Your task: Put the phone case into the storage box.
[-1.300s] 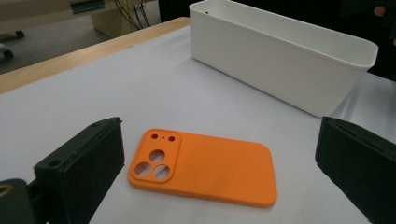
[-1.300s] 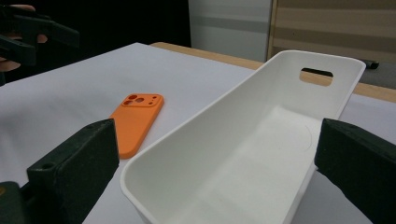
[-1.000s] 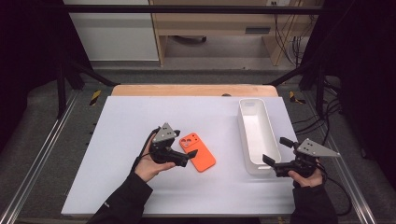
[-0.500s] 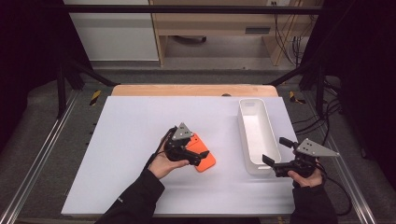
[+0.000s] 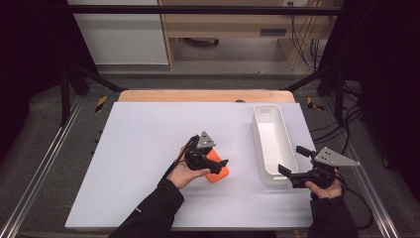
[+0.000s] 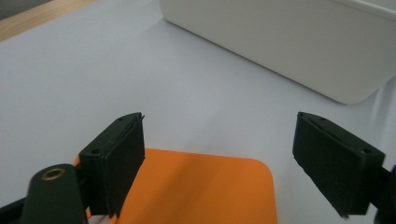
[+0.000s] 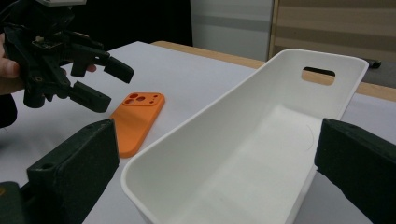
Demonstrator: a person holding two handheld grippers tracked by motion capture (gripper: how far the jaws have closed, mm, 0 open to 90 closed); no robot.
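An orange phone case [image 5: 219,174] lies flat on the white table top, left of a long white bin [image 5: 273,141]. My left gripper [image 5: 219,163] hovers low over the case, jaws pointing toward the bin. In the left gripper view the case [image 6: 201,186] lies beneath and between the jaws; they have just been closing, but the pads stand apart from it. The right gripper view shows that gripper [image 7: 109,84] over the case's [image 7: 137,116] near end. My right gripper [image 5: 292,159] is open, its jaws either side of the bin's [image 7: 243,154] near end, not pressing on it.
The bin [image 6: 289,42] holds nothing and has a handle slot [image 7: 318,74] in its far end wall. A wooden strip [image 5: 198,95] runs along the table's back edge. Metal rails [image 5: 44,163] flank the white surface [image 5: 138,139]; cables hang at the right.
The left hand has moved right and a little down, from beside the orange case to over it. Its jaws look slightly narrower. The right hand and the bin have stayed put.
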